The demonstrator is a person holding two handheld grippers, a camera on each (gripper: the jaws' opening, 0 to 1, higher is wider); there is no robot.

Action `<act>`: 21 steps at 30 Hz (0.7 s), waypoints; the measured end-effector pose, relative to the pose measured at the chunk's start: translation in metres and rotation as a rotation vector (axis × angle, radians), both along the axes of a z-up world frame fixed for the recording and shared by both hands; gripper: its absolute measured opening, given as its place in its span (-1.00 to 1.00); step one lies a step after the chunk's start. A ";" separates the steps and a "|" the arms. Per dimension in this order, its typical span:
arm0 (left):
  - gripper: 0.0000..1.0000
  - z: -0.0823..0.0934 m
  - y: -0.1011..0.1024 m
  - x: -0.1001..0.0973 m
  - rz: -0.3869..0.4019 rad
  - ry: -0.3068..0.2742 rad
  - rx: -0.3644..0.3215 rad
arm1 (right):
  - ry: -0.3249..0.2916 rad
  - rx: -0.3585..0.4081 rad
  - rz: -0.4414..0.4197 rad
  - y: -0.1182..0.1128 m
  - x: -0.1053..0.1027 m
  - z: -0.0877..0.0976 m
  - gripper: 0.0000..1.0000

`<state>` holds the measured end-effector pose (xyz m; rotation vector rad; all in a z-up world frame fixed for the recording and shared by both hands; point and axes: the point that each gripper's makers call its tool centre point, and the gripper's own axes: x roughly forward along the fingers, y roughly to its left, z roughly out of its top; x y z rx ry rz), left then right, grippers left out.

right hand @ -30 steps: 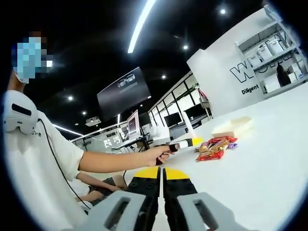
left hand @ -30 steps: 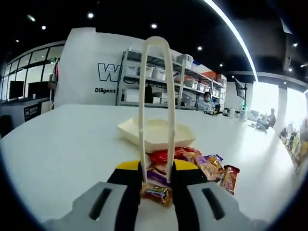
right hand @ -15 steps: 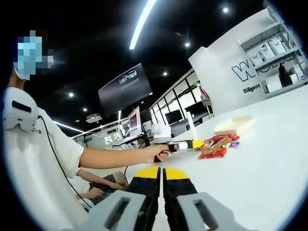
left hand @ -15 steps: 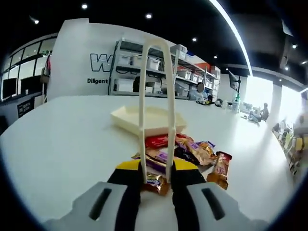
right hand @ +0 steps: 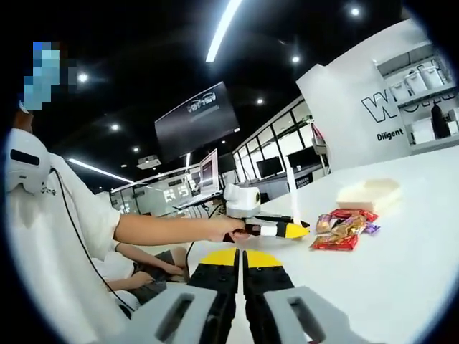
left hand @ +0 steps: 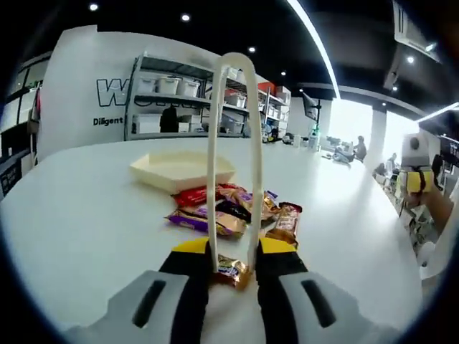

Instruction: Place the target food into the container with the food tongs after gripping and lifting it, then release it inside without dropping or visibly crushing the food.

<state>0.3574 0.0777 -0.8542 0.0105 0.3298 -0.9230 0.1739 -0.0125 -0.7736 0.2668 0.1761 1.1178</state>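
Upright white tongs (left hand: 233, 143); wrapped snacks (left hand: 229, 211) beside cream tray (left hand: 181, 169)

Left gripper (left hand: 233, 266): jaws rising from the bottom edge, closed on the 2 arms of the food tongs.
Food tongs (left hand: 234, 154): white, looped at the top, arms running down between the jaws.
Snack packet (left hand: 232, 270): gold and purple wrapper, lying at the tong tips between the jaws, on the table.
Snack pile (left hand: 233, 211): several wrapped packets, red, gold, purple, brown, lying just beyond the jaws.
Container (left hand: 181, 169): cream tray, shallow, behind the pile.
Table (left hand: 79, 222): white, broad.
Shelving (left hand: 176, 105): background, loaded with bins.
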 end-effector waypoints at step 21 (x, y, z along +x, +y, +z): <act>-0.51 0.029 -0.054 -0.077 -0.264 -0.107 -0.063 | -0.113 -0.086 -0.099 0.051 0.086 0.009 -1.00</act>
